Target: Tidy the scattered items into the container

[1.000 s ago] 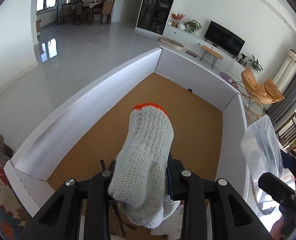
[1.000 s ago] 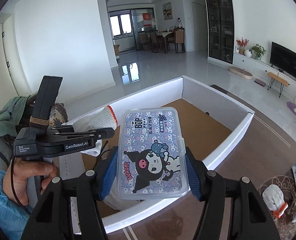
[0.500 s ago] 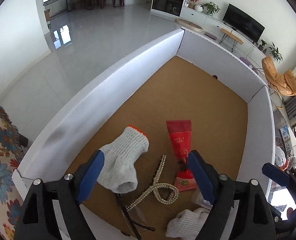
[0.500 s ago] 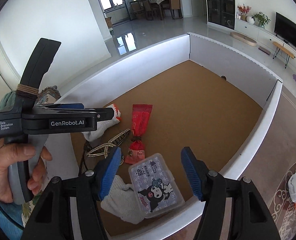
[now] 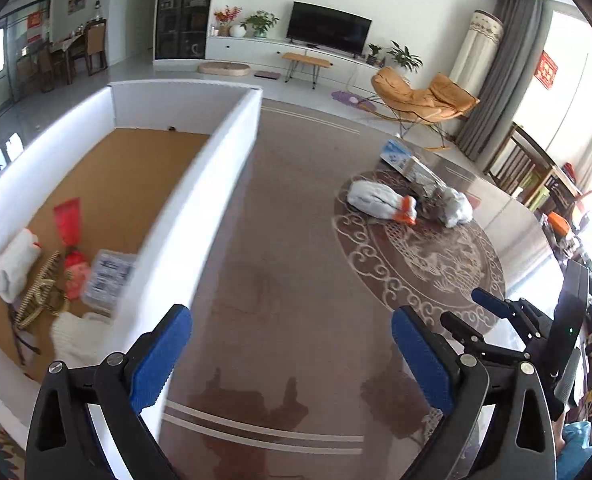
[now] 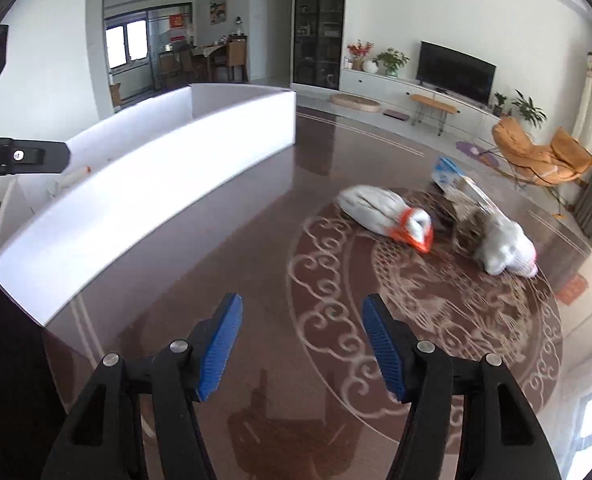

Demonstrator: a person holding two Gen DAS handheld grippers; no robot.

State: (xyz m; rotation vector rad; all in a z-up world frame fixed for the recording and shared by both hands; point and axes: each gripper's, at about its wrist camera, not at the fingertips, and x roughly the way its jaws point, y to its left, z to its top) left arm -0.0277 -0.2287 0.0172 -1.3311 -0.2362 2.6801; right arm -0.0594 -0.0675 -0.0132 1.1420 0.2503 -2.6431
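White-walled box (image 5: pixel 183 184) with brown cardboard floor sits on the dark glossy table (image 5: pixel 287 280), left of both claws. Inside, bunched at the near end: a white knit glove (image 5: pixel 13 266) against the left wall, a bead string (image 5: pixel 41 292) beside it, a red packet (image 5: pixel 68 220) with a smaller red pouch just below, a clear plastic case (image 5: pixel 109 280) with printed lid lying flat near the right wall, and a second white glove (image 5: pixel 77 336) at the near corner. All blurred; finer detail not readable. Far half of the box floor shows only cardboard.

Change since half a second ago: both cameras then looked down into the box; they now face out over the table. A second ago the left claw held the glove and the right held the case; both items now lie in the box.

Left claw (image 5: pixel 291 356): blue pads wide apart, nothing between. Right claw (image 6: pixel 302 346): also spread, nothing held; it shows again at the right edge of the left view.

Still out on the table, on the round scroll pattern: a white glove with orange cuff (image 6: pixel 380 210), a second white bundle (image 6: pixel 504 246) just right of it, a dark scrap between them, and a blue-and-white package (image 6: pixel 456 182) behind. From the right view only the box's outer wall (image 6: pixel 135 196) shows.
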